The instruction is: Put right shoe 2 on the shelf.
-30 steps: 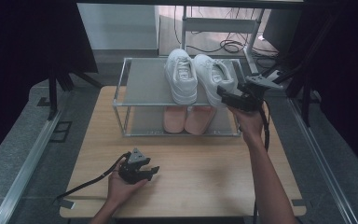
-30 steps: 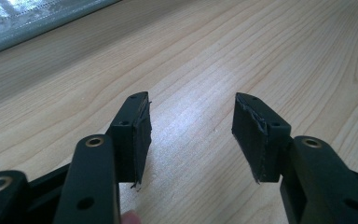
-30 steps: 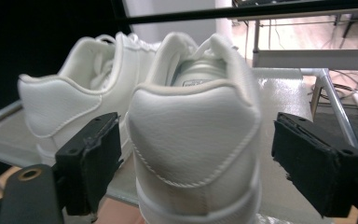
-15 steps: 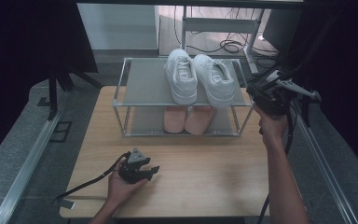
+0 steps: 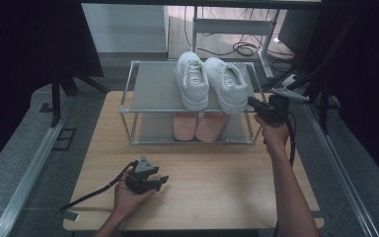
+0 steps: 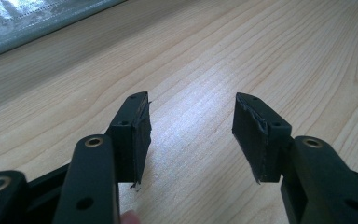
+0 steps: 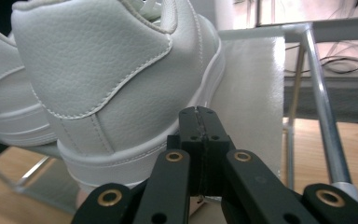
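Two white sneakers [image 5: 192, 81] [image 5: 229, 84] stand side by side on the top shelf of a metal-framed rack [image 5: 148, 89], heels toward me. A pink pair of shoes [image 5: 200, 126] lies on the lower shelf. My right gripper [image 5: 251, 102] is at the rack's right front corner, just behind the right sneaker's heel [image 7: 107, 70]. Its jaws [image 7: 198, 112] have just been closing and now meet, with nothing between them. My left gripper [image 5: 155, 181] rests on the wooden table near the front; its jaws [image 6: 191, 100] stand open over bare wood.
The rack's upright metal post [image 7: 324, 121] rises just right of my right gripper. A second sneaker [image 7: 0, 107] is beside the near one. The wooden table [image 5: 217, 182] lies in front of the rack. Cables and stands [image 5: 237, 47] are behind it.
The right hand swung out to the right from the sneaker's heel, then came back a little and lower, and its jaws shut. The left hand kept still.
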### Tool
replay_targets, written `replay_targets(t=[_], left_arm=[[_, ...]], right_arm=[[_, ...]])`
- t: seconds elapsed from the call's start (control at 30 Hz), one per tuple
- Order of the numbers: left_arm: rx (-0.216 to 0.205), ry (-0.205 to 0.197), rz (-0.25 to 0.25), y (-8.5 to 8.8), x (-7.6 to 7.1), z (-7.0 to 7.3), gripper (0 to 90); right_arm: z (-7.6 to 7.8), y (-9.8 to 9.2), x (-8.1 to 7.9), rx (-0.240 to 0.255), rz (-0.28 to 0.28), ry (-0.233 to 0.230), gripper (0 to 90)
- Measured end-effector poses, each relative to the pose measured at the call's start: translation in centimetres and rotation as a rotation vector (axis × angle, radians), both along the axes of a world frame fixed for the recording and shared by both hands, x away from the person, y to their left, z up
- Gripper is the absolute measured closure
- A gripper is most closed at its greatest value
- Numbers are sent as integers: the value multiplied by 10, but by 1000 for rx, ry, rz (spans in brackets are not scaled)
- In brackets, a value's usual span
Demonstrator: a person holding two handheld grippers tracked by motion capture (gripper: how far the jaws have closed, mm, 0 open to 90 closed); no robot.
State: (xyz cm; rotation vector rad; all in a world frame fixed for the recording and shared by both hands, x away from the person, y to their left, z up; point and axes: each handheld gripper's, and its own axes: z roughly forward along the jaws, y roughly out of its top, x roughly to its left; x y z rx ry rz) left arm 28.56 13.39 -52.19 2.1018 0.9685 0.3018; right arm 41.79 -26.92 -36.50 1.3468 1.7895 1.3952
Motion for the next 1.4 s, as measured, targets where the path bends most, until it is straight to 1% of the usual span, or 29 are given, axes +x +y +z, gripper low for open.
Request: replay_targets(t=[0.03,0.1,0.17,0.27,0.33,0.4,0.53,0.6,0.67,0.83,0.9,0.97,1.1,1.17,1.27,1.4], left_arm=[[-1,0,0,0,0,0,475],[-3,2,-1,0,0,0,475],[-3,4,-1,0,0,0,475],[-4,3,-1,-1,1,-1,475],[-4,5,-1,-1,1,-1,475],[-3,6,-3,-1,1,-1,475],[-2,5,-6,-1,1,-1,475],[-2,3,-4,-1,1,-1,475],[-3,4,-3,-1,1,-1,475],[-2,7,-6,-2,1,-2,475],[-4,7,-5,-1,1,-1,475],[-5,5,-4,-1,1,-1,475],[-4,8,-6,-2,1,-2,475],[-4,8,-6,-2,1,-2,475],[-5,6,-3,-1,1,-1,475],[-4,6,-4,-2,1,-1,475]], right_arm=[[1,1,-1,-7,-4,-5,900],[1,3,-1,8,12,3,899],[1,6,-2,2,13,-2,900],[2,12,-4,12,45,3,900],[2,16,-6,1,51,-3,899],[2,20,-7,10,72,0,899],[2,27,-8,12,89,-5,899],[2,30,-8,5,83,-12,899],[2,29,-8,16,85,-7,899],[2,30,-9,12,80,-11,899],[1,32,-8,24,100,-1,899],[1,34,-10,4,85,-18,899],[0,34,-10,20,87,-13,899],[0,36,-10,10,78,-20,900],[0,38,-11,16,91,-19,900],[0,43,-11,13,101,-25,900]])
